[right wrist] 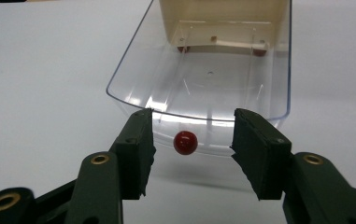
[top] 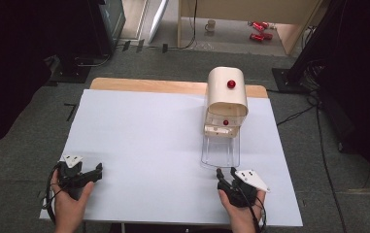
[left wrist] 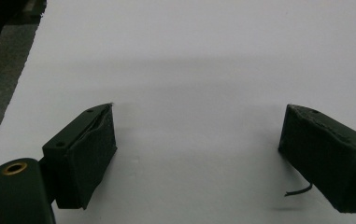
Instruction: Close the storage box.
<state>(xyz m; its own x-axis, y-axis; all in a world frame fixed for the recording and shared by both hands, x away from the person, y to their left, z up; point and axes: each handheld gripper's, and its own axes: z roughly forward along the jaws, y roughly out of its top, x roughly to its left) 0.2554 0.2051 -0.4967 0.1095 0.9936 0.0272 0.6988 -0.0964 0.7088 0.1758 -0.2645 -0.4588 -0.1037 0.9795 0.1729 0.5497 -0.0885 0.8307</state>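
No text, label, brand, number or sign can be read anywhere in these pictures, whether on the table, on the things standing on it, or on the floor beyond.

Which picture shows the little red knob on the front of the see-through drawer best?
The right gripper view: the small round red knob sits close and sharp between the open right gripper jaws, on the clear plastic drawer. The high view shows the drawer tiny, its knob untellable. The left gripper view shows white table.
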